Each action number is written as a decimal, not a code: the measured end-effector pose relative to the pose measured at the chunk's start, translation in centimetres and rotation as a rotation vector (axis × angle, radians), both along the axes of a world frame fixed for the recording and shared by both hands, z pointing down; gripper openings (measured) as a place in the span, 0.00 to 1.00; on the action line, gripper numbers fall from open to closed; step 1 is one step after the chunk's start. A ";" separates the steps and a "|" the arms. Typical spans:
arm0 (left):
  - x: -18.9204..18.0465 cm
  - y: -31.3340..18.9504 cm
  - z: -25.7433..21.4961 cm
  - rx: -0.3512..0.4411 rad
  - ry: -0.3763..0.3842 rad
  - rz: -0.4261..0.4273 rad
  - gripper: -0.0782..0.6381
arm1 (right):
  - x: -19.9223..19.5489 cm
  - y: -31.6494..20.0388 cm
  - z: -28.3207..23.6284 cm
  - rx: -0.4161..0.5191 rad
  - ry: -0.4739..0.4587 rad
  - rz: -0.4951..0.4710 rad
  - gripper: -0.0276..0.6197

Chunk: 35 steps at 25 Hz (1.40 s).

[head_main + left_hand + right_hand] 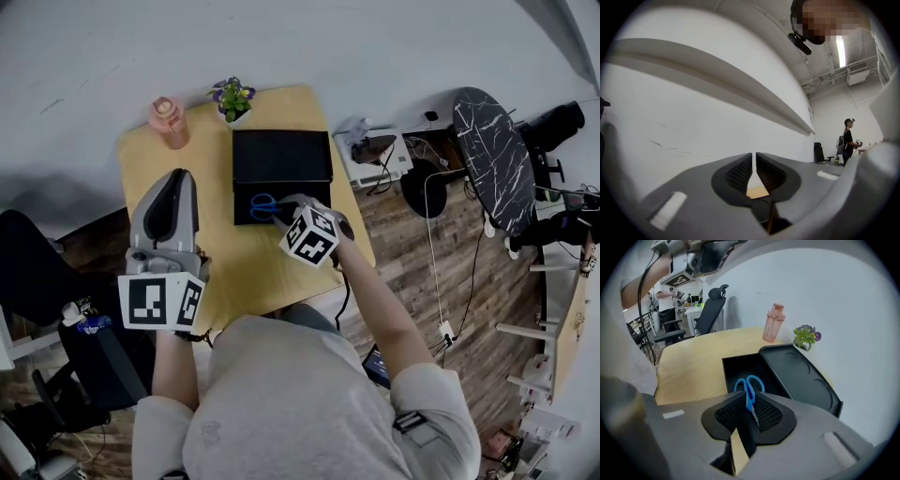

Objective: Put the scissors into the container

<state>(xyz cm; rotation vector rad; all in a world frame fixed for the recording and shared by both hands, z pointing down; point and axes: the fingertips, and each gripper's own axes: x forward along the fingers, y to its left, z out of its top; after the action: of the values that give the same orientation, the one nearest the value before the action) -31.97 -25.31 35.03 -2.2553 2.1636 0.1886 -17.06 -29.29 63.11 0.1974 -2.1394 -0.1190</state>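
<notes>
A light wooden tabletop [216, 234] fills the middle of the head view. On its far half sits a black rectangular plastic container [242, 214] with its flat black lid [281, 155] swung open toward the wall.

The right gripper [281, 214] reaches in from the lower right of that view to the container's near edge. In the right gripper view its jaws are clamped on the pair of blue-handled scissors [749, 384]. The dark pads pinch the scissors just below the handle loops, and the metal blade runs down between them. The blue loops stick out past the jaw tips over the container's open black compartment [740, 366], left of the lid [801, 376]. Whether the scissors touch the compartment floor cannot be told. In the head view the loops [263, 205] show inside the container's lower left corner.

The left gripper [176, 192] is held over the table's left side, well apart from the container. In the left gripper view its jaws stand almost together, with only a thin slit and nothing between them, and they point at a white wall [693, 117]. A person [847, 140] stands far off at that view's right.

A pink plastic bottle [167, 120] and a small potted plant with purple flowers [232, 99] stand at the table's far edge. A round black marble-patterned table [494, 159] occupies the upper right.
</notes>
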 end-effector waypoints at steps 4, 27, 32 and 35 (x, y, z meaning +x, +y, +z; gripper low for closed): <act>0.8 0.9 -0.4 0.003 -0.006 -0.030 0.22 | 0.4 -0.4 -1.7 0.027 -0.075 0.064 0.11; 8.1 4.5 -3.9 0.060 -0.058 -0.080 0.22 | 7.8 0.6 -22.9 0.172 -0.758 0.381 0.05; 9.5 5.2 -4.8 0.073 -0.070 -0.087 0.22 | 9.6 1.2 -26.7 0.216 -0.852 0.386 0.05; 10.5 5.9 -5.4 0.080 -0.074 -0.093 0.22 | 11.0 1.9 -28.5 0.242 -0.889 0.384 0.05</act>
<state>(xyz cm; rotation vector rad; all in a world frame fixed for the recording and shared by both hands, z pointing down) -21.47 -19.43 29.66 -2.0804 2.1770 0.1842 -6.05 -27.44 34.60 0.9415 -2.9044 -0.0685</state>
